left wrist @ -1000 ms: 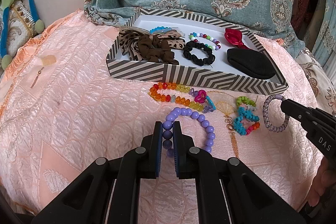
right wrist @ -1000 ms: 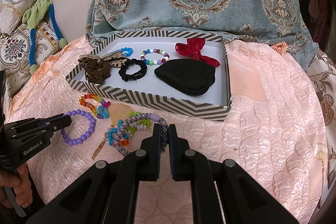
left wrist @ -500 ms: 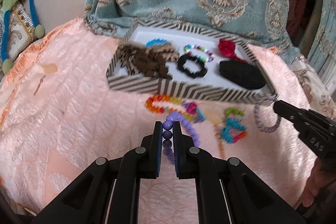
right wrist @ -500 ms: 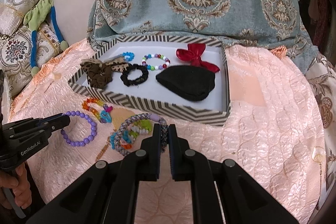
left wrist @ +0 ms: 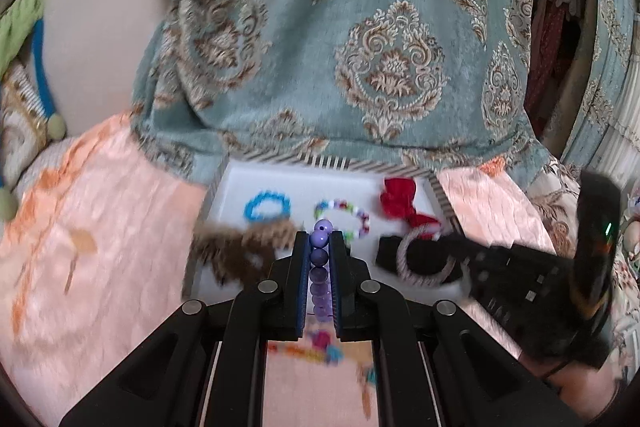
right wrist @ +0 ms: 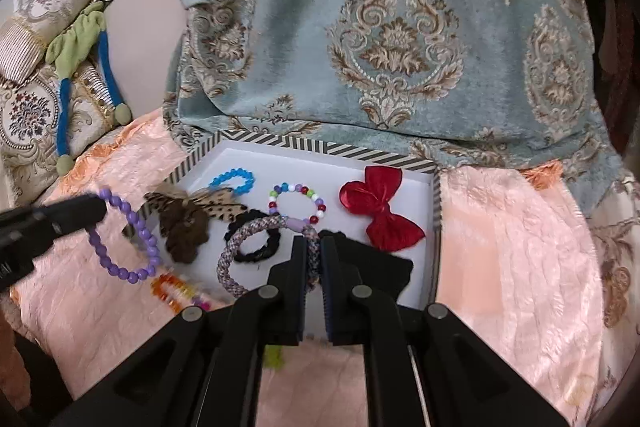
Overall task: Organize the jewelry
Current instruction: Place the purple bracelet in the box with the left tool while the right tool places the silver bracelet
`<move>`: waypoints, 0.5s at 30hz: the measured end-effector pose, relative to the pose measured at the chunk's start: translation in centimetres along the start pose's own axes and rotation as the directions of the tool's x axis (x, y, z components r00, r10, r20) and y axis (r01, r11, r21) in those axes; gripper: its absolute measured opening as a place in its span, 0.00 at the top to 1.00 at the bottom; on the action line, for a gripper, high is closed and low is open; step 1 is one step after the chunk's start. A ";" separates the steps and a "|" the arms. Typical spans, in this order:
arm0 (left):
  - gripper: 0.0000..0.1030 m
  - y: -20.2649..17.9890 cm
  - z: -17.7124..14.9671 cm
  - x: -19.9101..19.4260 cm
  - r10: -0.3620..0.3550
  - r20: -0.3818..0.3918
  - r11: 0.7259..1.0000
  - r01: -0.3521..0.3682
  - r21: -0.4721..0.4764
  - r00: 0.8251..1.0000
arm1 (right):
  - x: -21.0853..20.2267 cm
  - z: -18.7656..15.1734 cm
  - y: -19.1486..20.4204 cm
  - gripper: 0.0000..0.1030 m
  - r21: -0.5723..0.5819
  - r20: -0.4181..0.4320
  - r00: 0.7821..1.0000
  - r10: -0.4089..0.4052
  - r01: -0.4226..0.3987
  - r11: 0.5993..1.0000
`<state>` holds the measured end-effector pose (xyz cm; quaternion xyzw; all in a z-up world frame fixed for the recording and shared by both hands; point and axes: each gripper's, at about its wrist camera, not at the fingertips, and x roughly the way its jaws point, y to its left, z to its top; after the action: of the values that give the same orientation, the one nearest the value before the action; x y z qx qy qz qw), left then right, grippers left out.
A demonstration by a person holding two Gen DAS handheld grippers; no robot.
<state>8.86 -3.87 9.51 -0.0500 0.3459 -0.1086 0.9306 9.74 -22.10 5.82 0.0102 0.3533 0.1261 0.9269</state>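
My left gripper (left wrist: 319,241) is shut on a purple bead bracelet (left wrist: 320,259), lifted off the pink cover; the same bracelet (right wrist: 128,239) hangs from the left gripper (right wrist: 100,211) over the tray's left edge in the right wrist view. My right gripper (right wrist: 314,247) is shut on a braided lilac-grey ring bracelet (right wrist: 244,243), which hangs over the striped tray (right wrist: 320,147). In the left wrist view the ring (left wrist: 424,255) dangles from the right gripper (left wrist: 460,259) above the tray (left wrist: 288,159). Inside the tray lie a blue bracelet (right wrist: 233,180), a multicolour bead bracelet (right wrist: 298,203), a red bow (right wrist: 380,213), a black scrunchie (right wrist: 256,243), a brown bow (right wrist: 188,223) and a black pouch (right wrist: 384,267).
An orange-yellow bead bracelet (right wrist: 176,289) and other coloured pieces (left wrist: 320,345) lie on the pink quilted cover (right wrist: 512,267) in front of the tray. A teal patterned cloth (right wrist: 380,27) hangs right behind the tray. Cushions with a green and blue cord (right wrist: 80,59) sit at left.
Both grippers rose and moved forward toward the tray, each carrying its bracelet off the cover. The ring and the purple beads now hang over the tray rather than lying in front of it.
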 end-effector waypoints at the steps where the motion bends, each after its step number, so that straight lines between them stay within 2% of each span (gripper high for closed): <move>1: 1.00 -0.3 0.4 0.6 -0.011 -0.007 1.000 0.011 -0.002 1.000 | 0.4 -0.1 -0.3 0.94 0.013 -0.004 1.000 0.002 -0.002 1.000; 4: 1.00 -1.1 1.3 3.3 -0.060 -0.044 0.998 0.059 -0.021 0.997 | 2.2 -0.5 -1.1 0.94 0.063 -0.039 0.999 0.026 -0.023 0.998; 8: 1.00 -0.9 0.2 6.5 -0.072 -0.098 0.997 0.068 -0.042 0.993 | 3.9 -0.9 -0.7 0.94 0.037 -0.087 0.996 0.022 -0.019 0.999; 10: 1.00 -0.5 -0.7 8.3 -0.046 -0.139 0.999 0.042 -0.028 0.989 | 4.7 -1.2 -0.4 0.94 0.029 -0.108 0.994 0.028 -0.025 0.999; 13: 1.00 0.9 -1.9 11.0 0.007 -0.238 0.999 -0.015 -0.031 0.971 | 5.8 -1.6 -0.2 0.94 0.022 -0.135 0.991 0.027 -0.024 0.999; 15: 1.00 1.8 -2.2 11.6 0.041 -0.260 0.998 -0.052 -0.037 0.965 | 6.8 -1.9 -0.2 0.94 0.034 -0.161 0.987 0.026 -0.021 0.999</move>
<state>16.23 -4.94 0.19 -0.0473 0.4681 -0.0849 0.8783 13.37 -20.82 -0.06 0.0189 0.4290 0.1320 0.8934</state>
